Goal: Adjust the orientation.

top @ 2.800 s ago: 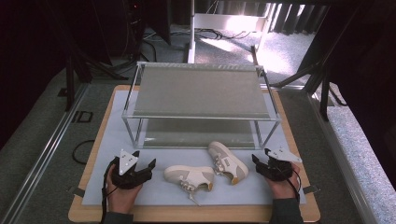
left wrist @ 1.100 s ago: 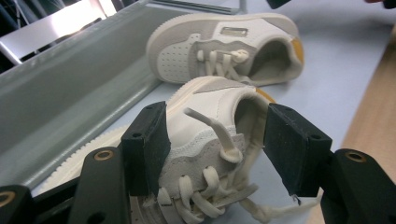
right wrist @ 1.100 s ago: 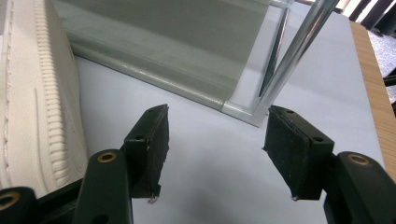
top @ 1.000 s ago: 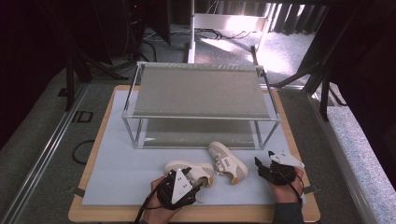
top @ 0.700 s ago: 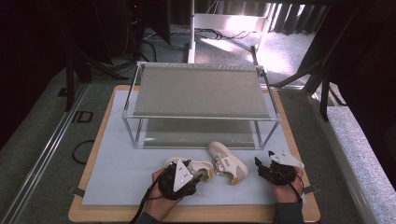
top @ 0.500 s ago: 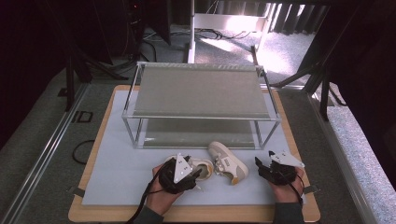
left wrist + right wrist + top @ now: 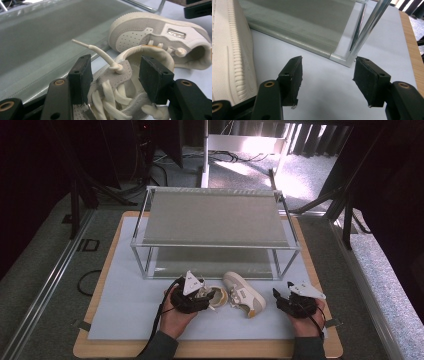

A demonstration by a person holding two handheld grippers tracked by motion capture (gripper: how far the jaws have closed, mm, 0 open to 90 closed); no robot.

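Looking down from the high view: left gripper [image 7: 202, 295] parked right over the near shoe [image 7: 216, 297], on the white mat [image 7: 125, 305] in front of the metal rack [image 7: 215, 217]; second shoe [image 7: 245, 293] just beside it, long axis slanting off toward the right gripper [image 7: 282, 299], which sits apart near the mat's right edge; so left hand way closer, obviously.

Switching to the left gripper view: jaws straddling the near shoe's [image 7: 120, 92] collar and laces, have just been closing a bit with the shoe between them, but pads not clearly pressing yet, so half-wide; other shoe [image 7: 160, 42] lying crosswise beyond.

Over in the right gripper view: jaws wide, nothing between them [image 7: 325, 82], only mat; ribbed sole [image 7: 234, 50] off to the left.
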